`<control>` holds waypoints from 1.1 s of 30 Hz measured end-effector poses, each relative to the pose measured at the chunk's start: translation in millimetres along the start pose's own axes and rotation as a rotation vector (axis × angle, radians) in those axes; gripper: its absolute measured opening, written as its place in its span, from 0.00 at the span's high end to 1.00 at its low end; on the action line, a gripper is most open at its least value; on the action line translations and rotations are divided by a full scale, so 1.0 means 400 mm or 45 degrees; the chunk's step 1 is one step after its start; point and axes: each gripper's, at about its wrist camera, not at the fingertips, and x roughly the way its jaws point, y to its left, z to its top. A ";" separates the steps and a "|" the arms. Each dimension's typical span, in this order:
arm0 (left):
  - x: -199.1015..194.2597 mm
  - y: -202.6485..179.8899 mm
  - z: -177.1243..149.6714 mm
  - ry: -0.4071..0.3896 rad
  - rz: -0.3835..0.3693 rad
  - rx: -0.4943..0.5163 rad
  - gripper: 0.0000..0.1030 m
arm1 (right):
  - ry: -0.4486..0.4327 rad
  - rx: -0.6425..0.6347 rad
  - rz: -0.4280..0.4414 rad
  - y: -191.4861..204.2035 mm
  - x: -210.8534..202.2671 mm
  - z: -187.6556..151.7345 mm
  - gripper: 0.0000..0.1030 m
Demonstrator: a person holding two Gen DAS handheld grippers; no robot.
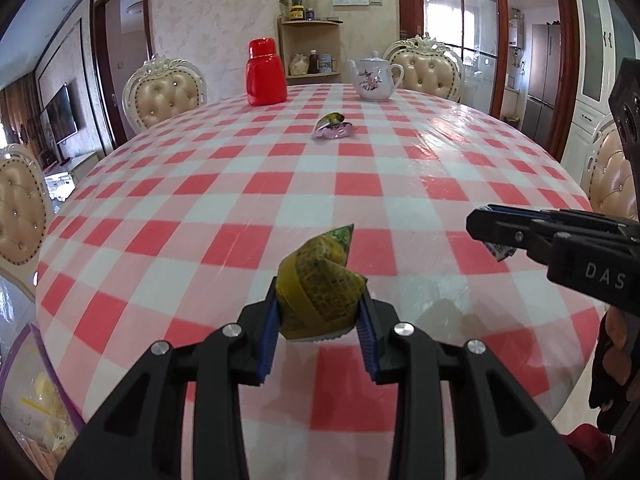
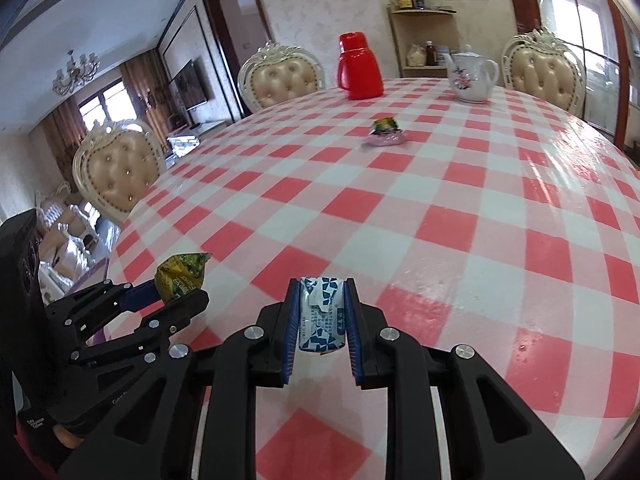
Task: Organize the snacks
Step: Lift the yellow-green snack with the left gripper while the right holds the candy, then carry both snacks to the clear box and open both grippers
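Two grippers, each loaded. Left wrist view: left gripper (image 1: 320, 320) clamped on a yellow-green snack packet (image 1: 320, 292), held above the checked tablecloth (image 1: 224, 200); a small pile of snacks (image 1: 334, 126) lies far across, before the red flask (image 1: 266, 72) and teapot (image 1: 374, 78). Right wrist view: right gripper (image 2: 322, 316) clamped on a blue-white snack packet (image 2: 322, 316).

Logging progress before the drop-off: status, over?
Left tongs shut on green snack packet. Right tongs shut on blue-white candy. Snack pile mid-table, path clear.
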 end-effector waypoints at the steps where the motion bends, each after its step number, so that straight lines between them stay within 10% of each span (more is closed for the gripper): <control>1: -0.001 0.006 -0.005 0.003 0.003 -0.003 0.66 | 0.007 -0.007 0.001 0.007 0.002 -0.003 0.79; 33: -0.182 0.333 -0.068 -0.013 0.258 -0.174 0.64 | 0.106 -0.474 0.273 0.443 0.058 -0.028 0.79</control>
